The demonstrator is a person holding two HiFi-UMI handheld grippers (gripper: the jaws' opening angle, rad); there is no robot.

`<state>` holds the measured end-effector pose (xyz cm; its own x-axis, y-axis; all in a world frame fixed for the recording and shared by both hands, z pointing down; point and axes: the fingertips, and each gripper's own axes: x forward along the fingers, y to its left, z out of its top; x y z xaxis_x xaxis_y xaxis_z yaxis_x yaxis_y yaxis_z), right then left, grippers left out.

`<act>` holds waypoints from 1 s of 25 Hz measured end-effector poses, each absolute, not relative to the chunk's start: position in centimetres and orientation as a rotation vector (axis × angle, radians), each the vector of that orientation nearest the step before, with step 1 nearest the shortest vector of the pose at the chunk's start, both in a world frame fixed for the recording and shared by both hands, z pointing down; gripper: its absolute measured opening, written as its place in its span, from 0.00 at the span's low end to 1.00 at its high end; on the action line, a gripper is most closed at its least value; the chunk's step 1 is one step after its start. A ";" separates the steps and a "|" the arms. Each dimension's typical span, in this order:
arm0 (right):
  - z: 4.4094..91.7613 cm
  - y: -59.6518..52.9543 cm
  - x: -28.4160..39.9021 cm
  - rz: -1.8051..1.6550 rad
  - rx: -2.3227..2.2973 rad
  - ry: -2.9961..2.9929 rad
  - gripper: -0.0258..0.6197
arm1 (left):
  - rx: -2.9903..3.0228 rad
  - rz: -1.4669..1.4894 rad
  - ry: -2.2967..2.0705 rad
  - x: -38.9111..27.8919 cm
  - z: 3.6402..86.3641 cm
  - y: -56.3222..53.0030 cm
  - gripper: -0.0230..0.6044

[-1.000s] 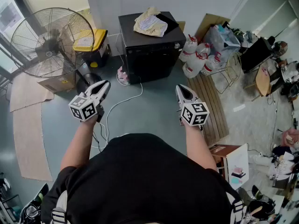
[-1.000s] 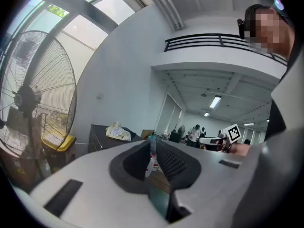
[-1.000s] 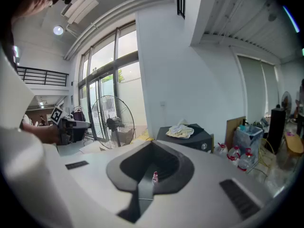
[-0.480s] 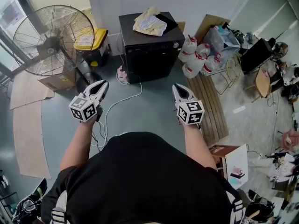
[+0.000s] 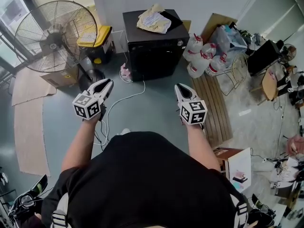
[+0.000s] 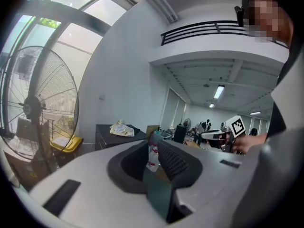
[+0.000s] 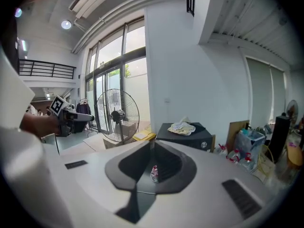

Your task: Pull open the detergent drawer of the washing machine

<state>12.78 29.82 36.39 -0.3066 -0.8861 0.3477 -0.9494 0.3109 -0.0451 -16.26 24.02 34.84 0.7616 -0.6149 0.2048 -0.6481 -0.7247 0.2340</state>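
Note:
The washing machine (image 5: 154, 42) is a black box against the far wall, with a crumpled cloth (image 5: 154, 19) on its lid. I cannot make out its detergent drawer from here. Both grippers hover over the floor well short of it. My left gripper (image 5: 108, 82) points at the machine's left side. Its jaws have just been opening and stand a narrow gap apart with nothing between them (image 6: 152, 144). My right gripper (image 5: 180, 86) points toward the machine's right side. Its jaws have just begun to part, but the tips still look closed together and empty (image 7: 152, 144).
A large floor fan (image 5: 54, 34) and a yellow-lidded box (image 5: 97, 37) stand left of the machine. Several plastic jugs (image 5: 204, 58) and a wooden pallet (image 5: 213, 108) lie to its right. A white cable (image 5: 123, 99) trails across the floor between the grippers.
Both grippers have edged a little toward the machine. The left jaws now show a slight gap.

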 end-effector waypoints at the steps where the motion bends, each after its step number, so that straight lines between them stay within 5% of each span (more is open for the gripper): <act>1: 36.6 29.8 12.9 0.359 1.666 -2.325 0.10 | 2.669 0.165 -0.968 -16.0 35.0 24.1 0.16; 12: 38.6 25.9 13.0 0.407 1.634 -2.327 0.28 | 2.673 0.249 -0.909 -14.6 37.3 21.4 0.32; 25: 39.3 16.7 10.5 0.448 1.626 -2.295 0.30 | 2.637 0.250 -0.868 -16.7 39.1 12.1 0.34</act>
<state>10.46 16.66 39.30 -0.3191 -0.8548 0.4092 -0.9460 0.3134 -0.0830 -16.71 12.14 39.10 0.7963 -0.5400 0.2726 -0.6022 -0.7498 0.2741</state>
